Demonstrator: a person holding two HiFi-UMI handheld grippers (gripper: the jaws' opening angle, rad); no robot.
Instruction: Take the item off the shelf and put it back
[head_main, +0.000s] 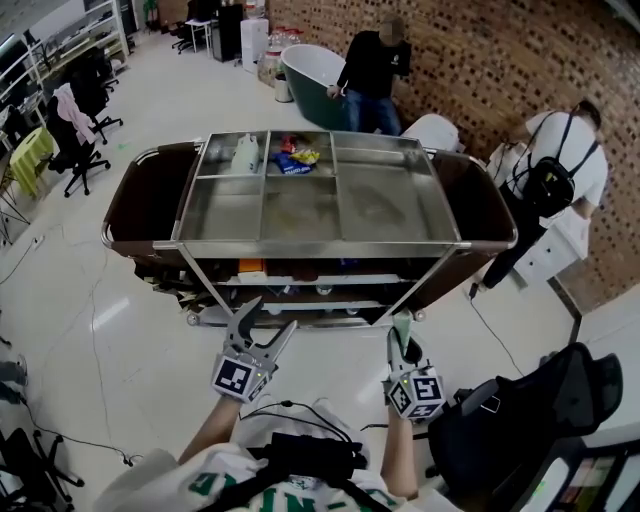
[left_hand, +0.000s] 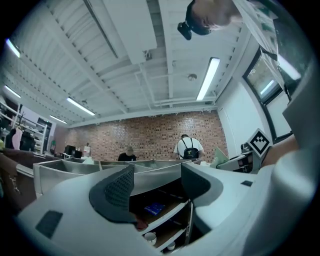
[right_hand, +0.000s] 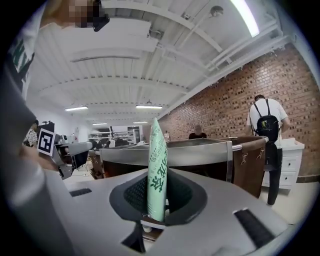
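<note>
1. Brick wall and pale floor tiles frame one steel cart (head_main: 320, 243), its top tray split into compartments.
2. I count two people at the wall, one in black (head_main: 372, 65) and one wearing a backpack (head_main: 560, 170). One bathtub (head_main: 305, 80) stands between them and the cart.
3. One white bottle (head_main: 246, 152) and a small heap of bright snack packets (head_main: 296, 155) lie in the far compartments.
4. I drive two claws. The left gripper (head_main: 275, 312) is released, with nothing between its pads (left_hand: 120, 187).
5. The right gripper (head_main: 403, 352) is clenched on one green packet (right_hand: 157, 170), which stands upright and edge-on in the jaws. It is off the shelves, on the near side of the cart and apart from it.
6. From the head view the tray hides most of the lower shelves. The left gripper view shows a blue item (left_hand: 154, 208) and a cup (left_hand: 150, 237) there; the rest is too dark to name.
7. Both claws point roughly level at the cart's near side, side by side and apart.
</note>
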